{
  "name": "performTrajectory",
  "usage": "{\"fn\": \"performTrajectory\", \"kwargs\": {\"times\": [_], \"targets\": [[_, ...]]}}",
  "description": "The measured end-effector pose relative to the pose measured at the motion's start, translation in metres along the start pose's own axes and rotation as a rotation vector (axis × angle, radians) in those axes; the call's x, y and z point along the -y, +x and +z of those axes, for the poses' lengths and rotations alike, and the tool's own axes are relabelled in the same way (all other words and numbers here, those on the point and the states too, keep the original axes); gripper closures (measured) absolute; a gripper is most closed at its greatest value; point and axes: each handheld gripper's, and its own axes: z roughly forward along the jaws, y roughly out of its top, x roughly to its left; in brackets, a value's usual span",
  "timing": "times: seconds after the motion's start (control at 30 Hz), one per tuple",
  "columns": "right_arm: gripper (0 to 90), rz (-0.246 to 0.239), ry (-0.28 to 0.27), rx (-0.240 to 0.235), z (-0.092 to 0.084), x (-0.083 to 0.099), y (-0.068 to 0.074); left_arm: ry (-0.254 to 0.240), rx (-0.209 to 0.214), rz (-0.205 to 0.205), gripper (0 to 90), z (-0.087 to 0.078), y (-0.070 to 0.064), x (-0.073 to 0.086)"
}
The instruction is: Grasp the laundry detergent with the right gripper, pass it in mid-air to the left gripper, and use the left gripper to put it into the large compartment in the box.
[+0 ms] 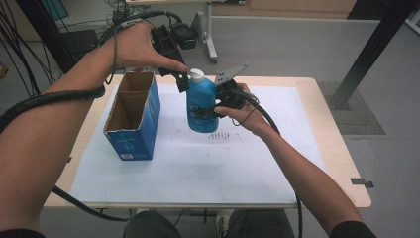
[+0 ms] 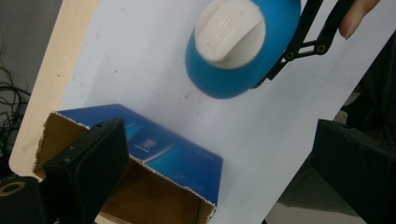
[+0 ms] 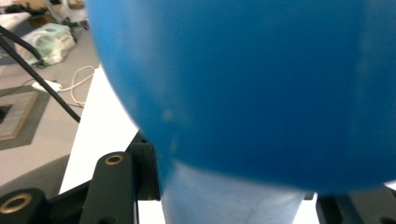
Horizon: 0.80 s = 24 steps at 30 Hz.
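While upright above the worktop (image 1: pixel 277 163) centre, blue bottle (image 1: pixel 202 106) w/ white cap is pinched by right tool (image 1: pixel 208 110) at mid-body. Left tool (image 1: pixel 182 79): jaws spread, empty, just beside cap. Open blue carton (image 1: pixel 133 116) stands nearby, apart.

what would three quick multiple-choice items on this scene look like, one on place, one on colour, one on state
1. Where is the open box relative to the bottle in the high view?
A. left of it
B. right of it
C. under it

2. What colour is the bottle's cap?
A. red
B. white
C. black

3. What is the right tool doing?
A. lying open on the table
B. gripping the box
C. shut on the bottle

Answers:
1 A, the box stands apart at the bottle's left on the white mat.
2 B, the left tool's view looks down on a white cap over the blue body.
3 C, its jaws clamp the bottle's sides.
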Motion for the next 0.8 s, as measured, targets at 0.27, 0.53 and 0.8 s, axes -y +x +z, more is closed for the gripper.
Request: {"fn": "performTrajectory", "kwargs": {"times": [0.27, 0.53, 0.8], "targets": [[44.2, -0.039, -0.015, -0.055, 0.015, -0.004, 0.003, 0.026, 0.026, 0.025, 5.0, 0.009, 0.003, -0.001], [44.2, -0.076, -0.037, -0.115, 0.024, -0.006, 0.008, 0.049, 0.053, 0.056, 5.0, 0.020, 0.002, -0.003], [44.1, -0.095, -0.056, -0.152, 0.030, -0.012, 0.013, 0.063, 0.069, 0.069, 5.0, 0.024, 0.001, -0.004]]}}
